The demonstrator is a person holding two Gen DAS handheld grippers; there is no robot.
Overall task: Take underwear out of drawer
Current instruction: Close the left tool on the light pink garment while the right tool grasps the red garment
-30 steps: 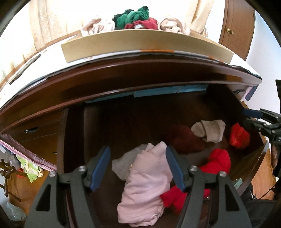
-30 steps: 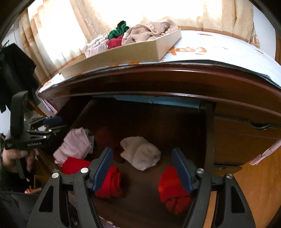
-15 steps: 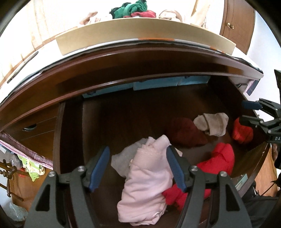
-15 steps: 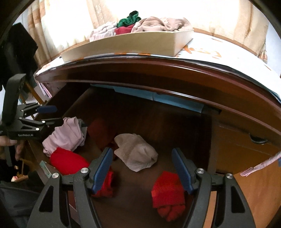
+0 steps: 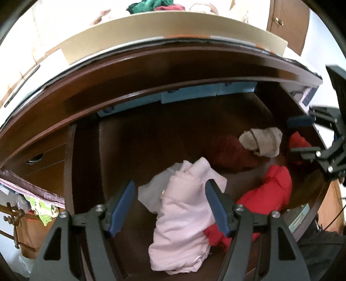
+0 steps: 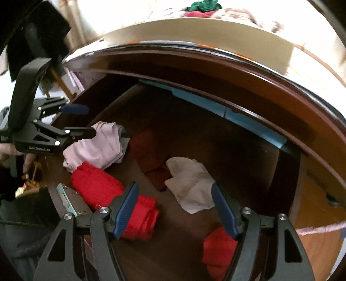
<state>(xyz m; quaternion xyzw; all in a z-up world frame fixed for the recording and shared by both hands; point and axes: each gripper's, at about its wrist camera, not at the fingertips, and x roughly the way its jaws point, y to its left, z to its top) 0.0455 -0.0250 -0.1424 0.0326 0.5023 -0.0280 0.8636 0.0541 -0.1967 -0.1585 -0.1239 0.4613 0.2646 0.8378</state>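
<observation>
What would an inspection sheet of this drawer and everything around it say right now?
Surface: open wooden drawer, dark floor partly bare.
Job's things: pink piece, big red piece, beige piece, small red piece, dark red piece, all loose in the drawer.
Clutter: tray of clothes on top of the dresser.
Grippers: left tool open, above the pink piece; right tool open, above the beige piece; neither holds anything.
Cables: thin dark cord at the right edge.
Surroundings: curtain, door, closed side drawers.
</observation>
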